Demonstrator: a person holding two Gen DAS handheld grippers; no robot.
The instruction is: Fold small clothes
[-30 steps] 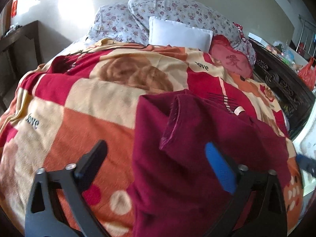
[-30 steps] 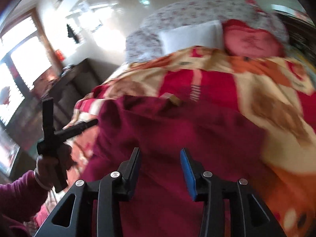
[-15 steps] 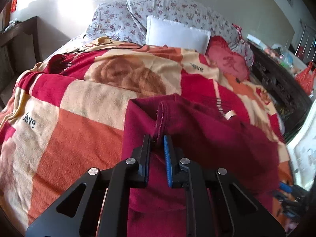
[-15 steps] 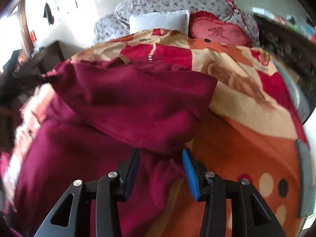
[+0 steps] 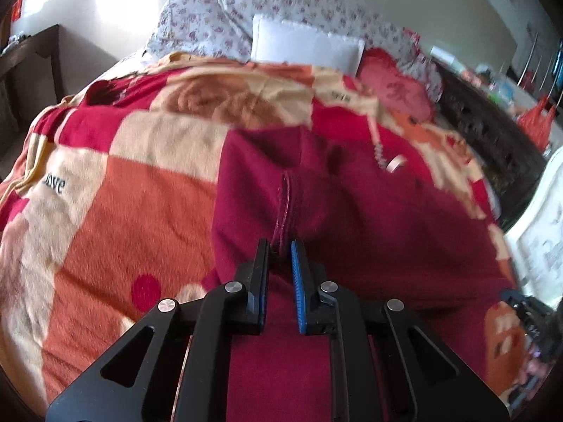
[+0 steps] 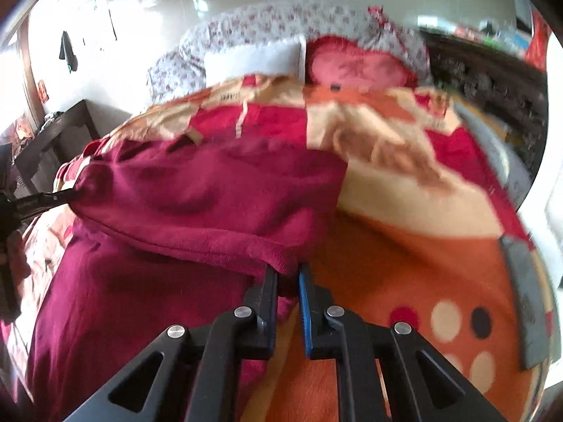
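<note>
The dark red garment [image 5: 352,232] lies spread on the bed's patchwork blanket [image 5: 116,211], its long axis running roughly from the camera toward the pillows, with a folded-over upper layer stretched crosswise in the right wrist view [image 6: 211,197]. On the blanket one cream square carries the word "love" [image 5: 54,184]; a red cushion [image 5: 394,91] by the white pillow [image 5: 306,47] bears a character too blurred to read. The garment is a soft, fleecy maroon knit with a stitched hem ridge. The left claw [image 5: 280,246] is pinched nearly closed on that ridge. The right claw [image 6: 288,274] is closing, its jaws pressing a corner of the folded layer's edge.
</note>
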